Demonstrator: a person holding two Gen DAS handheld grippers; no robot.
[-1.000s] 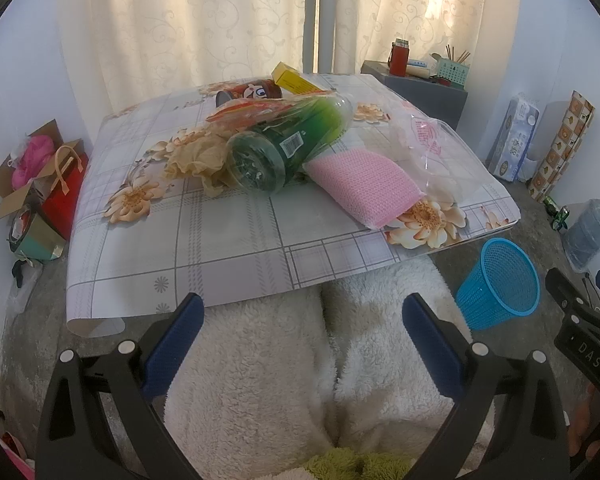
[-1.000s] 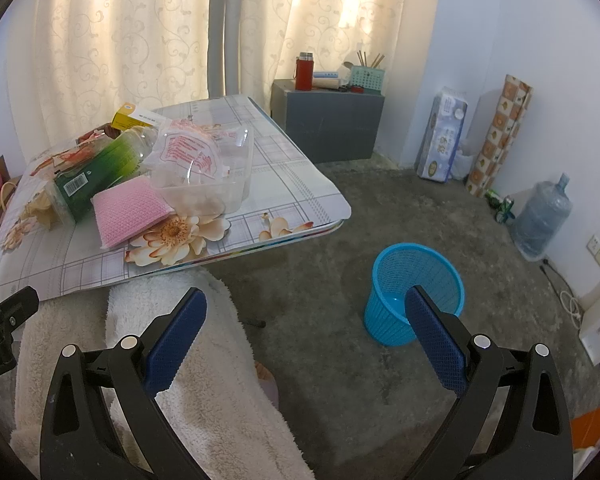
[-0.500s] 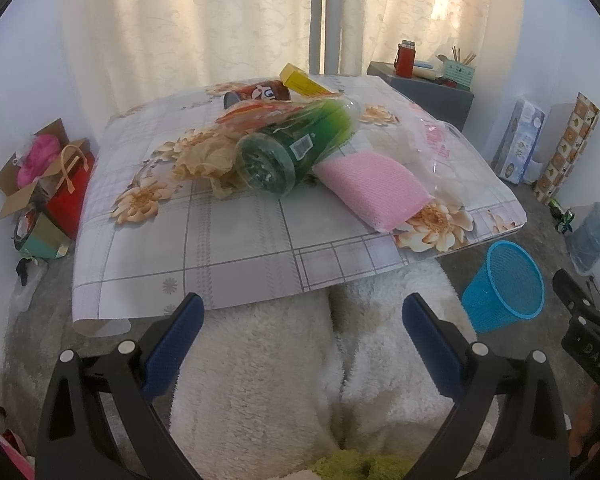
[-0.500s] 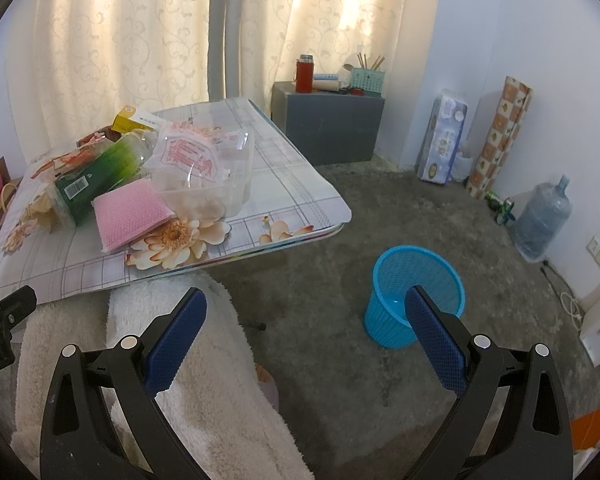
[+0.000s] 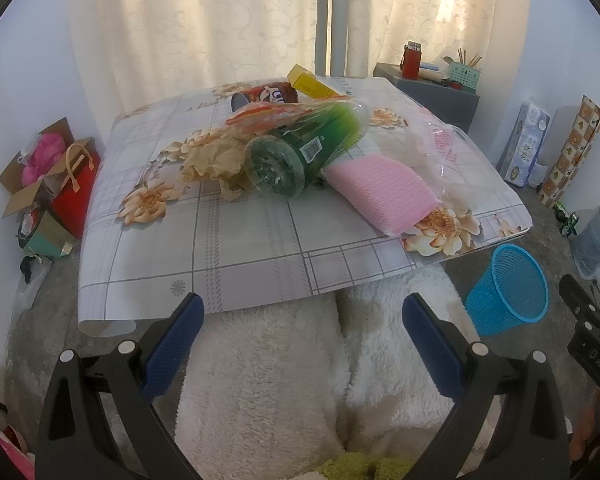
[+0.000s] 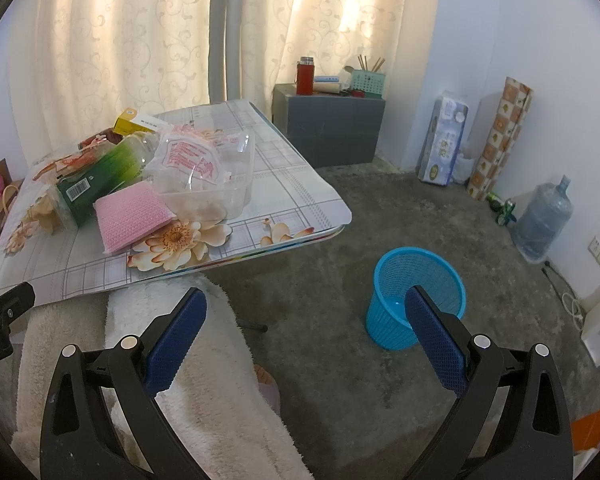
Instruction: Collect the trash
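Trash lies piled on a low table (image 5: 228,240) with a flowered cloth: a green plastic bottle (image 5: 300,148) on its side, crumpled brown paper (image 5: 214,158), a pink pad (image 5: 380,188), a clear plastic box (image 6: 208,176), a red snack can (image 5: 266,96) and a yellow box (image 5: 310,84). A blue mesh bin (image 6: 416,296) stands on the floor right of the table. My left gripper (image 5: 300,336) is open and empty, short of the table's near edge. My right gripper (image 6: 304,328) is open and empty above the floor, left of the bin.
White fluffy legs (image 5: 300,380) fill the space under both grippers. A grey cabinet (image 6: 328,124) with a red flask stands behind the table. A water jug (image 6: 544,216), tissue pack and paper roll line the right wall. Boxes and a red bag (image 5: 72,184) sit at left.
The left wrist view has swung slightly so the table sits a little more to the right. The right gripper has barely moved. Both grippers stay open.
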